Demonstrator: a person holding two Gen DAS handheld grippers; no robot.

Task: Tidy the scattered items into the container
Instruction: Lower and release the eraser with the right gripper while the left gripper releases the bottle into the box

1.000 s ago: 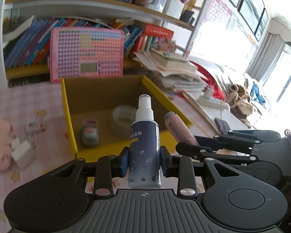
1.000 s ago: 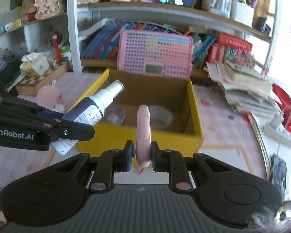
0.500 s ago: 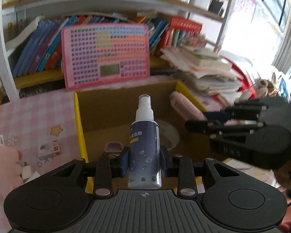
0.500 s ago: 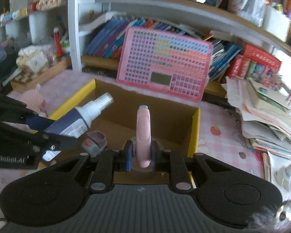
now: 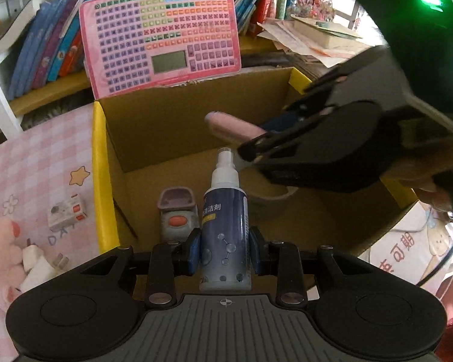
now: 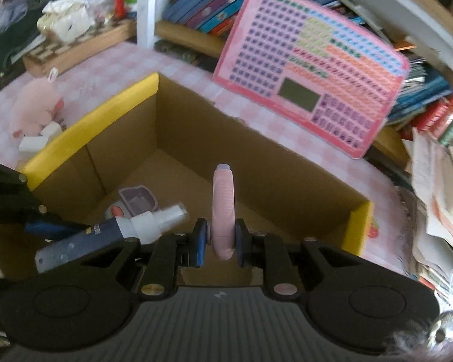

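Note:
An open cardboard box with yellow rims (image 5: 97, 163) (image 6: 90, 120) stands on the pink checked table. My left gripper (image 5: 225, 252) is shut on a dark blue spray bottle (image 5: 225, 229) with a white nozzle, held over the box's inside; the bottle shows in the right wrist view (image 6: 105, 235) too. My right gripper (image 6: 222, 241) is shut on a pink oblong item (image 6: 223, 208), also over the box and above a roll of tape (image 5: 271, 196). The pink item (image 5: 232, 126) crosses the left wrist view. A small grey and purple gadget (image 5: 176, 211) (image 6: 136, 202) lies on the box floor.
A pink plush toy (image 6: 36, 108), a white plug (image 5: 36, 268) and a small white packet (image 5: 66, 212) lie on the table left of the box. A pink keyboard toy (image 5: 163, 36) leans against the bookshelf behind it. Stacked papers (image 6: 438, 199) lie to the right.
Both grippers have moved forward and down over the box opening with their items. The right gripper now crosses close in front of the left one.

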